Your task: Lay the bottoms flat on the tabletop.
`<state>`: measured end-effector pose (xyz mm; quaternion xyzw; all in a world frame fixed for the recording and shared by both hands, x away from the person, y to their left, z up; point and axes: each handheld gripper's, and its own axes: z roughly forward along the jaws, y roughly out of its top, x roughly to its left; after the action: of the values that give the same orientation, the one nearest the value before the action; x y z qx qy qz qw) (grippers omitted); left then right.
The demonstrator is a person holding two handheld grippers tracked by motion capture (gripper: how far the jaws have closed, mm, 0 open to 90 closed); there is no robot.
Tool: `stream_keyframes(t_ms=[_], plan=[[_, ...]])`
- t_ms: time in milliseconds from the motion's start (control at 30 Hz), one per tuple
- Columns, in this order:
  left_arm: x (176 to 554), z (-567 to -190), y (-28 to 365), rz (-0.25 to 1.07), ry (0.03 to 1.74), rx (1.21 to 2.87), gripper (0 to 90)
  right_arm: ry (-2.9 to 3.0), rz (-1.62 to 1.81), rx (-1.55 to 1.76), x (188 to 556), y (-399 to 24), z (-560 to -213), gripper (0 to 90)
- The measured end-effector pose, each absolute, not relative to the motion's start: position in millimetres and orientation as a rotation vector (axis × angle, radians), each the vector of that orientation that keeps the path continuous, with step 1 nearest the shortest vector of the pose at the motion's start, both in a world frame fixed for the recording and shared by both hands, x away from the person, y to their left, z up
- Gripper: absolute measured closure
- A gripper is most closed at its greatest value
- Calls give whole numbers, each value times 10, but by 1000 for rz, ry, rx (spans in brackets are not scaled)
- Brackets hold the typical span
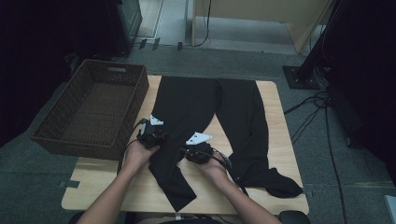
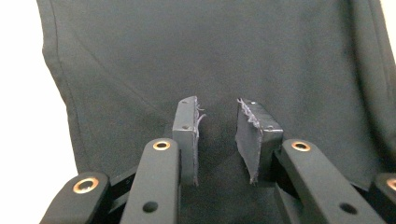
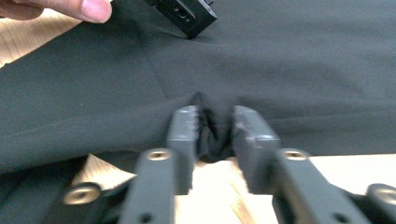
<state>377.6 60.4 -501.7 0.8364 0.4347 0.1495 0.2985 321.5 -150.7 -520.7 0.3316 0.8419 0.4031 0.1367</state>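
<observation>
Black trousers (image 1: 196,107) lie flat on the wooden table (image 1: 276,121), waist at the far edge and legs toward me. My left gripper (image 1: 153,135) rests on the outer edge of the left-hand leg. Its pads (image 2: 187,130) stand apart over smooth cloth (image 2: 233,56), nothing pinched between them. My right gripper (image 1: 197,151) sits at the inner edge of the same leg. Its jaws (image 3: 215,126) are shut on a bunched fold of the trouser cloth (image 3: 280,70) at the hem edge. The other hand's thumb (image 3: 84,7) and a jaw of the left gripper (image 3: 187,14) lie beyond it.
A dark brown wicker basket (image 1: 74,140) stands empty at the table's left edge, close to my left hand. Cables (image 1: 313,112) and a black stand base (image 1: 299,77) lie on the floor to the right. The right-hand trouser leg ends crumpled near the table's front right corner (image 1: 280,184).
</observation>
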Motion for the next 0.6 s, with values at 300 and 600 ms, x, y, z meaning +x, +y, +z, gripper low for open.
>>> stream_keyframes(t_ms=[300,600], plan=[[3801,-5021,620,404,1161,2215,695,2480,1119,1072,3316,-1783,-4962,900],[3808,-5024,539,403,1142,2222,710,2425,1110,1148,3471,-2157,-4697,900]])
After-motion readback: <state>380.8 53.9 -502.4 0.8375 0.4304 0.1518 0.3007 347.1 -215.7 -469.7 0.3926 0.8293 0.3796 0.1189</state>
